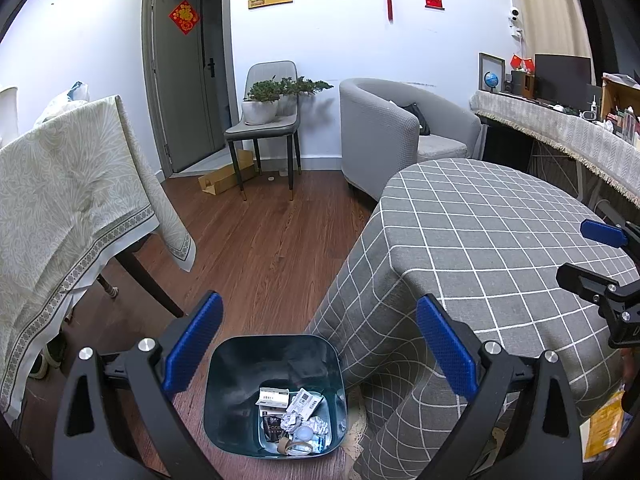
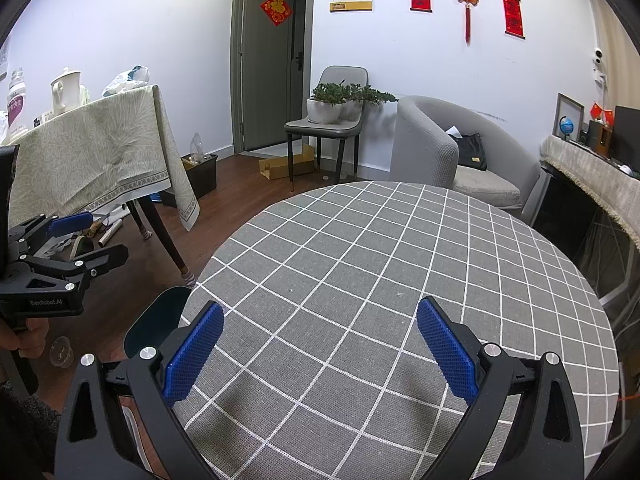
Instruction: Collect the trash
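Note:
A dark teal trash bin (image 1: 224, 400) stands on the wood floor beside the round table with the grey checked cloth (image 1: 500, 240). Inside it lie crumpled paper, small boxes and wrappers (image 1: 294, 420). My left gripper (image 1: 318, 344) is open and empty, held above the bin. My right gripper (image 2: 320, 344) is open and empty over the checked tablecloth (image 2: 380, 260). The bin's rim (image 2: 156, 320) shows at the table's left edge in the right wrist view. Each gripper shows in the other's view, the right one (image 1: 600, 256) and the left one (image 2: 80, 236).
A table with a pale patterned cloth (image 1: 68, 200) stands at the left. A chair with potted plants (image 1: 264, 120), a grey armchair (image 1: 400, 132) and a cardboard box (image 1: 228, 176) stand by the far wall. A cluttered sideboard (image 1: 580, 120) runs along the right. An orange packet (image 1: 604, 424) lies low at right.

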A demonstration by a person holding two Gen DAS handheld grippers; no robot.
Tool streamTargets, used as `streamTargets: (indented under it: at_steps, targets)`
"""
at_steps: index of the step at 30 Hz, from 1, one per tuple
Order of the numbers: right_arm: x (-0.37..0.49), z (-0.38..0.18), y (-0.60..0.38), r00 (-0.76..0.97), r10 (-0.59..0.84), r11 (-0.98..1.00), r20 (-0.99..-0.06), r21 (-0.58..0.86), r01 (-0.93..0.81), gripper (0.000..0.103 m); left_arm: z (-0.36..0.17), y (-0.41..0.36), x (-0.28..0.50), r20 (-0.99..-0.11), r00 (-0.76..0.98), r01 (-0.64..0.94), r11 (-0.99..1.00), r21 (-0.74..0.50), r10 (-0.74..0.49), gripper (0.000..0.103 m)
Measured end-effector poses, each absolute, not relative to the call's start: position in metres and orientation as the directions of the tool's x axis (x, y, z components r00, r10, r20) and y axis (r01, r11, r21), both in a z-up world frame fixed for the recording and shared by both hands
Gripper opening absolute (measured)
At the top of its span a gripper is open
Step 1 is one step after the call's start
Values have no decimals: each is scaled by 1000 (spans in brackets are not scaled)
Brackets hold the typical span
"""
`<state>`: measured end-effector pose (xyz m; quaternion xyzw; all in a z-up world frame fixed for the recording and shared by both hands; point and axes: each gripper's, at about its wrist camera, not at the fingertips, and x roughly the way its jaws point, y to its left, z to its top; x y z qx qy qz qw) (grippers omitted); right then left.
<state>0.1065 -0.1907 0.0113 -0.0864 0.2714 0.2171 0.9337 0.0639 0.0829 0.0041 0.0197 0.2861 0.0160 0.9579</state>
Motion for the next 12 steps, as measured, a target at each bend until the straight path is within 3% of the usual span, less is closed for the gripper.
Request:
streamTargets:
  at_steps: [12]
  targets:
    - [106, 10, -191, 757, 358, 890, -547, -46, -454, 98, 4, 81, 64, -550, 834, -22, 998, 51, 46, 99]
